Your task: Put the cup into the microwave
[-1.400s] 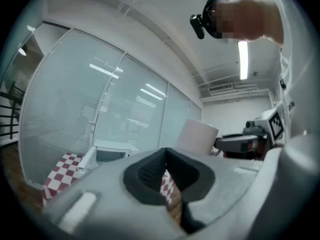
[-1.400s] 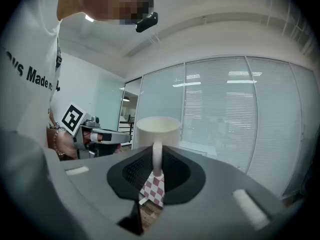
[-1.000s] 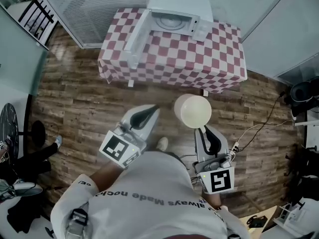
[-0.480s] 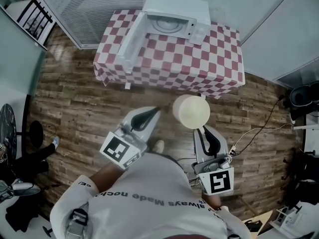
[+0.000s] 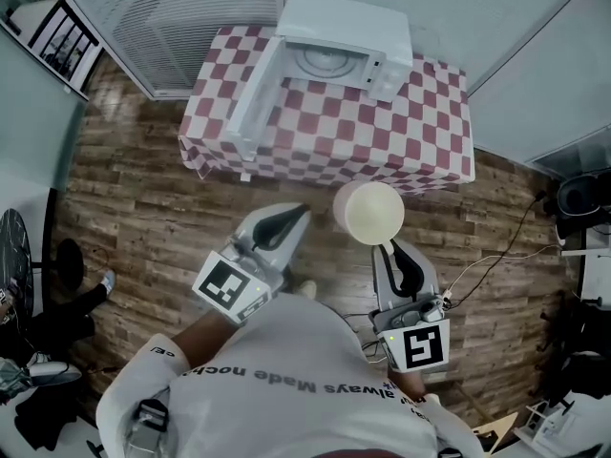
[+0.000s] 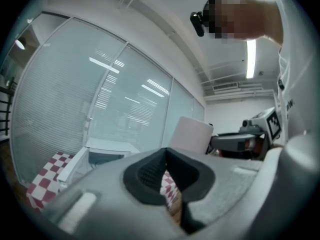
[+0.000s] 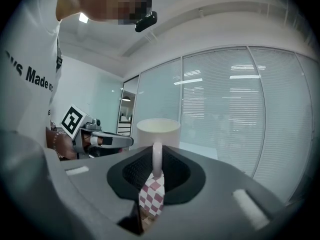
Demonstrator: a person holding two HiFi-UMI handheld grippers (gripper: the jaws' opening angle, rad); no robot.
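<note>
Your right gripper point(image 7: 156, 179) pinches the stiff, probably fragile cup point(image 7: 158, 127) by its slim handle point(image 7: 157, 156), so carry it level; your left gripper point(image 6: 166, 176) is pressed together, empty.

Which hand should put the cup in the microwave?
The right. The right gripper grips the cup by its handle, and the microwave stands ahead with its door open. The left gripper is shut on nothing.

Matls / finish, as seen
Smooth matt cream cup point(image 5: 368, 212), ceramic-looking; microwave point(image 5: 348, 22) w/ smooth white casing; tablecloth point(image 5: 382, 132) red/white checked cloth; floor point(image 5: 143, 208) wood-grain planks, slight sheen.
</note>
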